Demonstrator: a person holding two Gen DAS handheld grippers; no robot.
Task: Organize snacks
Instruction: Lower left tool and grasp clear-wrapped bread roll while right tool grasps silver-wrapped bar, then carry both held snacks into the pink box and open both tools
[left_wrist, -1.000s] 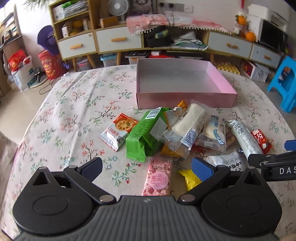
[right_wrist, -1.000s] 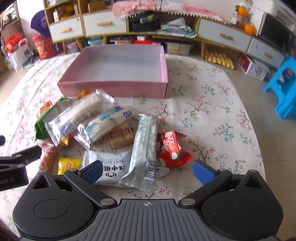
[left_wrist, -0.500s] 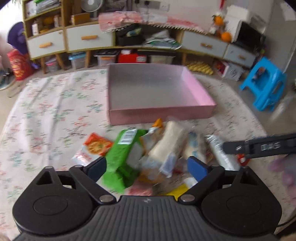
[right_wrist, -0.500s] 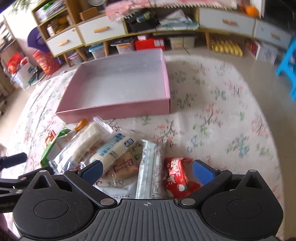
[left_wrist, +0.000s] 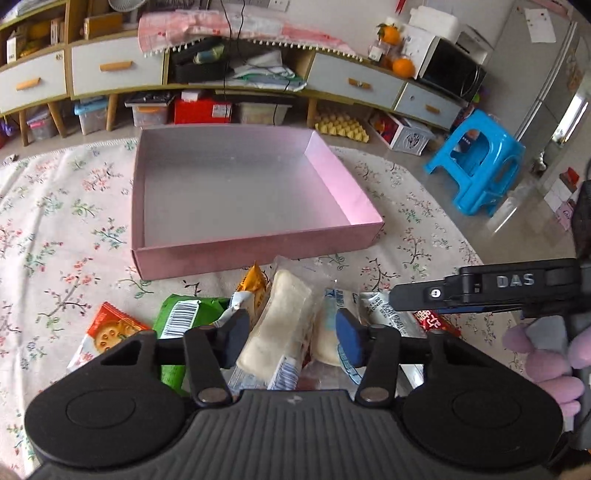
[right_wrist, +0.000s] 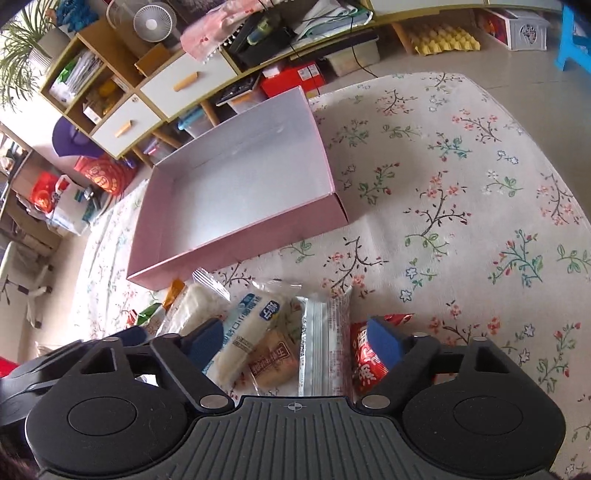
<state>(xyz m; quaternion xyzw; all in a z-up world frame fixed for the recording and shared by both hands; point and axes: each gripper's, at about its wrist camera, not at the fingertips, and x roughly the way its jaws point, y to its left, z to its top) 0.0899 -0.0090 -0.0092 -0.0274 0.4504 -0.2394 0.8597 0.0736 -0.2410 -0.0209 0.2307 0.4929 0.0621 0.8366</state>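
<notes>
An empty pink box (left_wrist: 258, 254) (right_wrist: 236, 254) sits on the floral tablecloth, with a pile of snack packets in front of it. My left gripper (left_wrist: 291, 339) hangs over the pile with its jaws closing. A clear-wrapped white cake (left_wrist: 277, 321) and a blue-printed pastry (left_wrist: 327, 328) lie between them, and I see no pad pressing. My right gripper (right_wrist: 295, 342) is also closing and still wide. Below its gap lie the blue-printed pastry (right_wrist: 251, 325), a brown packet (right_wrist: 273, 360) and a silver packet (right_wrist: 325, 343). A red packet (right_wrist: 365, 360) lies by its right finger.
A green packet (left_wrist: 177, 321) and an orange biscuit packet (left_wrist: 107, 332) lie left of the pile. The right gripper's black arm (left_wrist: 480, 288) and a purple-gloved hand (left_wrist: 546, 362) are close on the right. Past the table stand a blue stool (left_wrist: 476, 166) and drawer cabinets (left_wrist: 110, 70).
Both grippers have moved forward over the snack pile toward the pink box. The left jaws have narrowed a lot, the right jaws a little, and the right view has rolled.
</notes>
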